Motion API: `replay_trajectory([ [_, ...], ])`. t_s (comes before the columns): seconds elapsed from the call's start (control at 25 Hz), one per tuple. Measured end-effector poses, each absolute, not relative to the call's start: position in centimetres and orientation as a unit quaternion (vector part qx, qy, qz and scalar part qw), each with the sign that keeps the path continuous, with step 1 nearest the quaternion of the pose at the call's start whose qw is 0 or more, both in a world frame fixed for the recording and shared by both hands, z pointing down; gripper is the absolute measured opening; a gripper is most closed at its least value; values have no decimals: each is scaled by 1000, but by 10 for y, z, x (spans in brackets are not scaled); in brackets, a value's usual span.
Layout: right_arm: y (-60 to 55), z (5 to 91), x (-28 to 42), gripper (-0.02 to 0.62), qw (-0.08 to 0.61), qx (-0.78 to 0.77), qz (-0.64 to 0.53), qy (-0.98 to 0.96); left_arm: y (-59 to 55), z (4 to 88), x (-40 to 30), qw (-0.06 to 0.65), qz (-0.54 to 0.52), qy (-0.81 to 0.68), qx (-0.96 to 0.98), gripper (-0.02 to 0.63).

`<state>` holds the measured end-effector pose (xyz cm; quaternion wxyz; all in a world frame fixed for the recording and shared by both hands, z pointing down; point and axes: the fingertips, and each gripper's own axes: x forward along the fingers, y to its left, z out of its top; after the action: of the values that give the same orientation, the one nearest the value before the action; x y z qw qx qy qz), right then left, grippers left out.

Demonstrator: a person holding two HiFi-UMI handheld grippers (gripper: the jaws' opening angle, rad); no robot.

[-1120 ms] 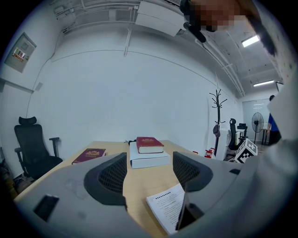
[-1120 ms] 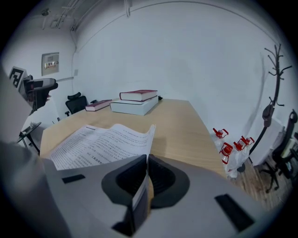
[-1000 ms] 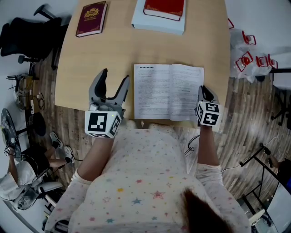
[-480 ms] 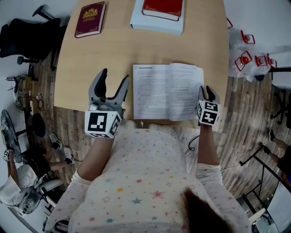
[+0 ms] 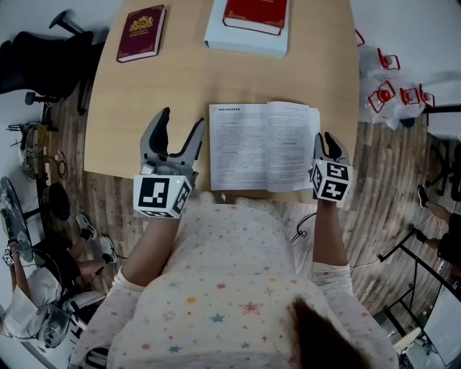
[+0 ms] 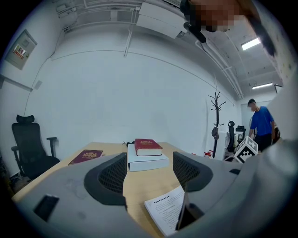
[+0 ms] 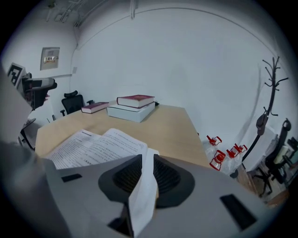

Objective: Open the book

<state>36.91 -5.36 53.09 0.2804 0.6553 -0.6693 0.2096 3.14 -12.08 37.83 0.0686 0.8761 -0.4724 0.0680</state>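
Observation:
The book (image 5: 263,146) lies open on the wooden table (image 5: 180,79), white printed pages up, near the front edge. My right gripper (image 5: 325,142) sits at the book's right edge, shut on a few pages (image 7: 145,186) that stand on edge between its jaws. My left gripper (image 5: 178,130) rests to the left of the book, jaws wide apart with nothing between them; the book's left page (image 6: 165,209) shows just past its right jaw.
A maroon book (image 5: 141,33) lies at the table's far left. A red book (image 5: 256,14) sits on a thick white book (image 5: 245,39) at the far middle. A black office chair (image 5: 43,61) stands left of the table, red-capped items (image 5: 392,90) on the floor at right.
The right gripper has shifted slightly with the pages still held. The left gripper has stayed where it was, open.

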Motion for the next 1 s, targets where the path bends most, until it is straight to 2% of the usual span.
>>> replay_trajectory([
  [0.6,-70,462,333,14,210,647,180,-710,-124,368,34,63,54,-461,884,276],
  [0.76,-74,446,323,2,193,643,173,-721,-124,364,35,57,48,-456,887,178],
  [1.0,-80,424,309,2,171,637,161,-734,-127,357,36,53,37,-453,889,115],
])
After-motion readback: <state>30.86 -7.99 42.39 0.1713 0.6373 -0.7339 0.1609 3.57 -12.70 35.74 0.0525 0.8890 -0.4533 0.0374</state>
